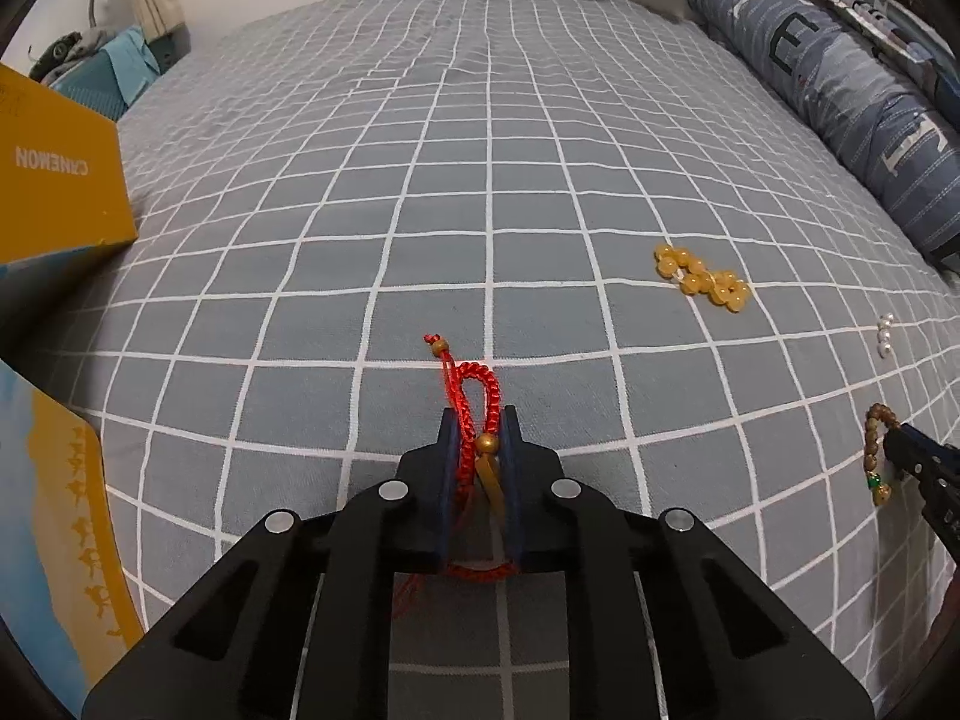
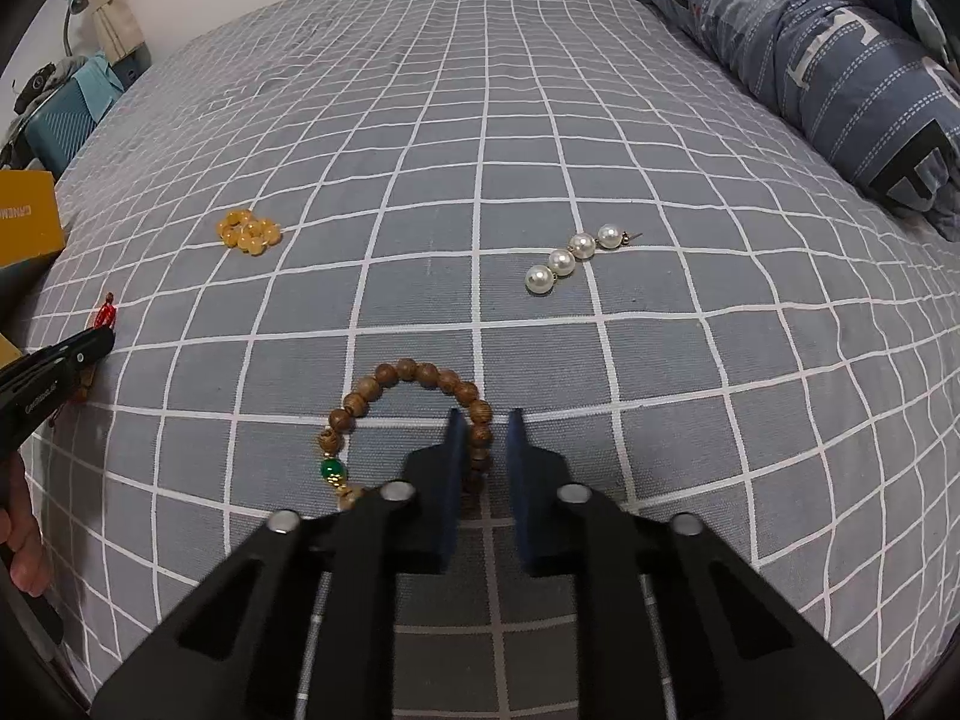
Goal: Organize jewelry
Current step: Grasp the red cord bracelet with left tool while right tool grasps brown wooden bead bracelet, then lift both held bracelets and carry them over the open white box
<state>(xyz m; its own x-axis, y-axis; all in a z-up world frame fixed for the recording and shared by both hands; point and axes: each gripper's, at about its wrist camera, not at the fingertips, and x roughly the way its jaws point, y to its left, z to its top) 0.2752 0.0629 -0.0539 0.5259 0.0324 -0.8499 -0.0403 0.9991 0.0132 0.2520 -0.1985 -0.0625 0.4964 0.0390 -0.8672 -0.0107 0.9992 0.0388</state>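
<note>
My left gripper (image 1: 480, 417) is shut on a red braided cord bracelet (image 1: 474, 396) with a gold bead, just above the bed. My right gripper (image 2: 485, 420) stands slightly open around one side of a brown wooden bead bracelet (image 2: 414, 375) with a green bead, which lies on the bed; its beads sit between the jaws. A yellow bead bracelet (image 2: 249, 231) lies further off to the left; it also shows in the left wrist view (image 1: 702, 276). A string of white pearls (image 2: 573, 255) lies ahead right of the right gripper.
The grey checked bedsheet (image 1: 420, 180) covers the bed. A yellow box (image 1: 54, 180) stands at the left edge, with another yellow-and-blue box (image 1: 72, 540) nearer. A blue patterned pillow (image 2: 840, 60) runs along the right side.
</note>
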